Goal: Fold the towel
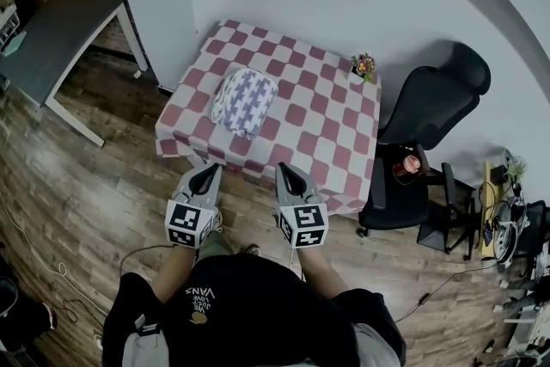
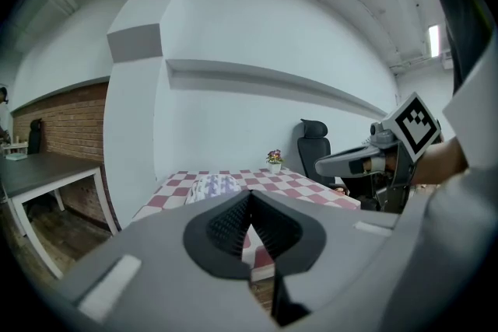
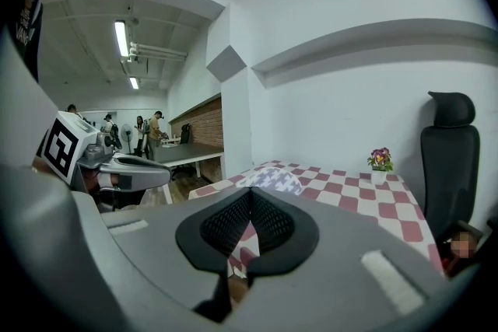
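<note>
We hold the left hand-held gripper [image 1: 211, 171] and the right hand-held gripper [image 1: 282, 170] side by side above the wooden floor [image 1: 94, 193], at 6 o'clock from the surface [image 1: 318, 133]. Both point toward 12 o'clock. The jaws of each one are pressed together, with nothing between them. The surface has a red and white checked cloth on it. The towel [image 1: 245, 101] lies on the cloth, well apart from both grippers, at about 10 o'clock from the middle. It is white with purple shapes. It seems to be bunched in a soft heap, but it is too far away to be sure. A little flower pot [image 1: 364, 66] stands at the 1 o'clock corner. A black chair [image 1: 430, 103] stands at 3 o'clock from the surface.
</note>
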The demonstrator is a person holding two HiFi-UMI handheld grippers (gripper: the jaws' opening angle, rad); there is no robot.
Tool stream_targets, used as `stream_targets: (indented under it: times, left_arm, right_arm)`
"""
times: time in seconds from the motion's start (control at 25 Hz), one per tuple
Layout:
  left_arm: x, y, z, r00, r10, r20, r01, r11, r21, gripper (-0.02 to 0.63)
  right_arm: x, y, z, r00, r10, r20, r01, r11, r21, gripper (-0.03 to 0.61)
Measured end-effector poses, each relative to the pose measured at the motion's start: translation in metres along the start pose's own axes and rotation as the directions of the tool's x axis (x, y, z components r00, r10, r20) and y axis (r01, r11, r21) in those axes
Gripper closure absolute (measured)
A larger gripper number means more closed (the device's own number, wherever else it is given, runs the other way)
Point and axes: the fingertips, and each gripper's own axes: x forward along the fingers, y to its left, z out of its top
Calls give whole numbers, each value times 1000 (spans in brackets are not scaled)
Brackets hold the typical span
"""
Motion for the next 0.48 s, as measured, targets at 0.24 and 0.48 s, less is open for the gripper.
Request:
stream_targets:
  times: [0.24,0.48]
  left_arm:
    - [-12,-18,-10,1000,15,-14,-15,1000,-5,612]
    - [-22,-23,-15,999,31,-20,-31,999,-13,612]
  right_arm:
    - [-15,-2,-17,999,6,-33,-7,1000,-4,574]
    - [-20,-2,-21,999,13,-39,-13,1000,-4,574]
